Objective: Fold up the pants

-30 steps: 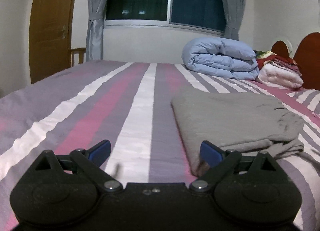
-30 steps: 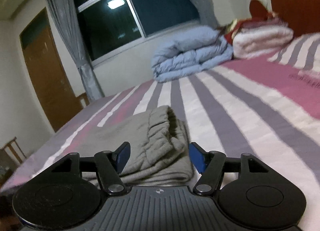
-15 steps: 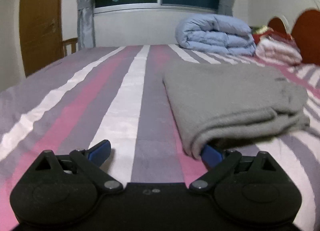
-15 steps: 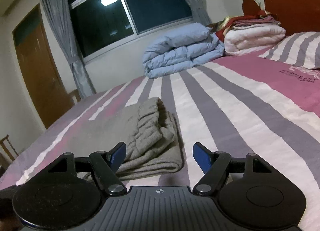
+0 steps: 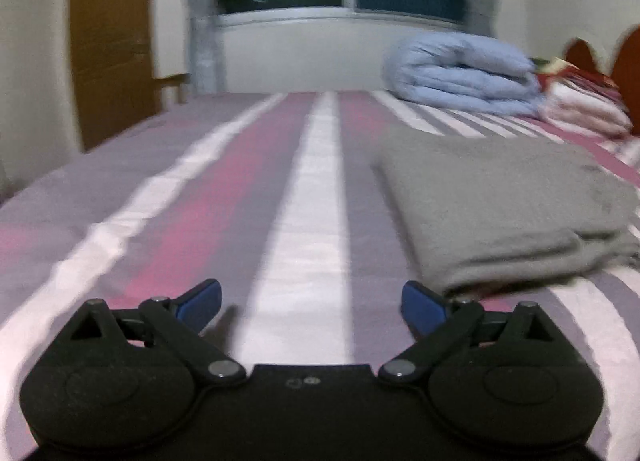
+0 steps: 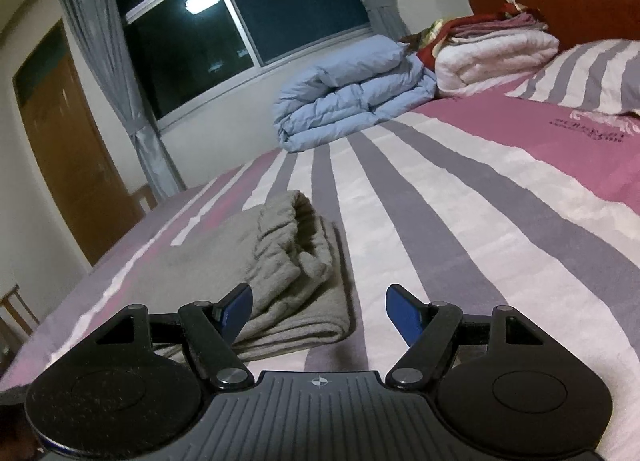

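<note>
The left view is blurred, so detail on the sheet and the folded grey pants is soft; the pants lie right of the left gripper, whose fingers are spread wide and hold nothing, its right tip just short of the pants' near edge. In the right view the pants sit left of centre, waistband bunched on top, and their near-left part is hidden behind the right gripper, spread and empty. A pillow is cut off at the right edge. Dark lettering on the pink stripe is too small to read. A blue duvet is rolled by the window.
</note>
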`<state>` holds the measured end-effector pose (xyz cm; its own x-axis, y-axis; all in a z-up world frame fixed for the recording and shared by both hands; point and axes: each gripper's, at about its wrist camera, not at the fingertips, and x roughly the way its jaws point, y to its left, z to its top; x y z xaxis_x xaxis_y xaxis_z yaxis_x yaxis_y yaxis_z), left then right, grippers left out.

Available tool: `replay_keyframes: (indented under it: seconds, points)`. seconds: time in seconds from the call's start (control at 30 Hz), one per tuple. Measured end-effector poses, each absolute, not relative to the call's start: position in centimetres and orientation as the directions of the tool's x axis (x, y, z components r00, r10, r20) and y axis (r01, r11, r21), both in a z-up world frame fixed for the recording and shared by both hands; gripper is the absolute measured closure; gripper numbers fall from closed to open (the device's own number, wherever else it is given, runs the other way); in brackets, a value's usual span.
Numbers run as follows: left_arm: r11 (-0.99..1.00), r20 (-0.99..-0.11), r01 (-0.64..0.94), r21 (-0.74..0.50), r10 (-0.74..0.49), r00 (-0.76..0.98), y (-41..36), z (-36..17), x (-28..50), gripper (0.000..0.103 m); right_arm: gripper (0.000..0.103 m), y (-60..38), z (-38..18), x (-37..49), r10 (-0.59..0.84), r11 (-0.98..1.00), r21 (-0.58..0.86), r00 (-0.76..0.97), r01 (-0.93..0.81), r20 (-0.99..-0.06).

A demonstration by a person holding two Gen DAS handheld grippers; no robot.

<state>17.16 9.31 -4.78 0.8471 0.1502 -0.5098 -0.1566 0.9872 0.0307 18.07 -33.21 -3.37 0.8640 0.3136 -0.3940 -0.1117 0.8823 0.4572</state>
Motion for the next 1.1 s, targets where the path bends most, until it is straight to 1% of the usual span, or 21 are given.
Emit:
replay_keyframes:
  seconds: [0.1, 0.23, 0.4, 0.43, 0.53, 0.63, 0.7, 0.73, 0.77, 0.8, 0.83, 0.87, 0.9, 0.97, 1.03, 1.07, 1.1]
  points:
    - [0.979, -0.482, -0.185, -0.086, 0.122, 0.868, 11.3, -3.9, 16.4, 0.010, 0.029, -33.7, -3.3, 18.0, 0.330, 0.863, 0.493, 0.861, -0.109, -0.386]
    - [0.968, -0.501, -0.162, -0.191, 0.046, 0.864, 12.6, -3.8, 18.0, 0.010, 0.029, -33.9, -3.5, 18.9, 0.383, 0.819, 0.562, 0.839, -0.115, -0.387]
    - [0.969, -0.511, -0.085, -0.233, -0.047, 0.858, 12.5, -3.8, 21.7, 0.010, 0.028, -34.1, -3.6, 21.4, 0.422, 0.784, 0.611, 0.818, -0.112, -0.392]
    - [0.965, -0.516, -0.065, -0.254, -0.078, 0.853, 12.5, -3.8, 22.8, 0.010, 0.027, -34.1, -3.9, 22.3, 0.442, 0.768, 0.631, 0.804, -0.109, -0.398]
    - [0.953, -0.547, -0.013, -0.303, -0.163, 0.821, 12.0, -4.0, 26.5, 0.010, 0.026, -34.1, -4.8, 24.8, 0.481, 0.731, 0.676, 0.771, -0.090, -0.417]
    - [0.957, -0.576, 0.049, -0.285, -0.212, 0.789, 10.7, -4.5, 29.3, 0.009, 0.025, -33.5, -5.2, 26.6, 0.491, 0.743, 0.661, 0.760, -0.109, -0.426]
    - [0.961, -0.589, 0.080, -0.264, -0.227, 0.775, 9.8, -4.9, 30.8, 0.009, 0.023, -32.7, -5.1, 27.4, 0.489, 0.766, 0.628, 0.758, -0.136, -0.433]
    - [0.957, -0.605, 0.091, -0.277, -0.247, 0.757, 9.6, -5.4, 31.5, 0.009, 0.017, -32.3, -5.2, 27.9, 0.485, 0.780, 0.610, 0.749, -0.139, -0.451]
    - [0.951, -0.615, 0.098, -0.295, -0.267, 0.742, 9.6, -5.7, 32.0, 0.009, 0.014, -31.9, -5.3, 28.5, 0.484, 0.792, 0.595, 0.735, -0.137, -0.475]
    - [0.945, -0.620, 0.102, -0.311, -0.283, 0.732, 9.7, -6.0, 32.3, 0.008, 0.014, -31.6, -5.7, 29.0, 0.486, 0.801, 0.583, 0.713, -0.133, -0.505]
    - [0.940, -0.622, 0.108, -0.323, -0.297, 0.725, 9.8, -6.3, 32.6, 0.008, 0.016, -31.4, -6.1, 29.4, 0.491, 0.807, 0.576, 0.693, -0.133, -0.528]
    - [0.935, -0.620, 0.119, -0.334, -0.313, 0.720, 10.0, -6.5, 32.7, 0.007, 0.035, -31.7, -6.5, 29.8, 0.501, 0.801, 0.586, 0.673, -0.122, -0.544]
    - [0.929, -0.616, 0.131, -0.347, -0.331, 0.715, 10.2, -6.6, 32.7, 0.007, 0.046, -32.5, -7.1, 30.0, 0.535, 0.768, 0.630, 0.656, -0.114, -0.533]
    - [0.921, -0.611, 0.145, -0.362, -0.352, 0.710, 10.4, -6.6, 32.7, 0.007, 0.048, -33.4, -7.6, 30.0, 0.555, 0.744, 0.661, 0.639, -0.096, -0.532]
    - [0.915, -0.611, 0.158, -0.370, -0.368, 0.701, 10.6, -6.5, 32.7, 0.009, 0.048, -33.4, -7.3, 29.7, 0.558, 0.745, 0.659, 0.640, -0.105, -0.528]
    - [0.911, -0.612, 0.165, -0.377, -0.379, 0.695, 10.7, -6.6, 32.8, 0.009, 0.045, -33.4, -7.0, 29.7, 0.561, 0.742, 0.661, 0.645, -0.114, -0.519]
    - [0.905, -0.611, 0.173, -0.390, -0.395, 0.686, 10.7, -6.8, 33.1, 0.009, 0.041, -33.4, -6.9, 29.7, 0.563, 0.736, 0.667, 0.649, -0.115, -0.511]
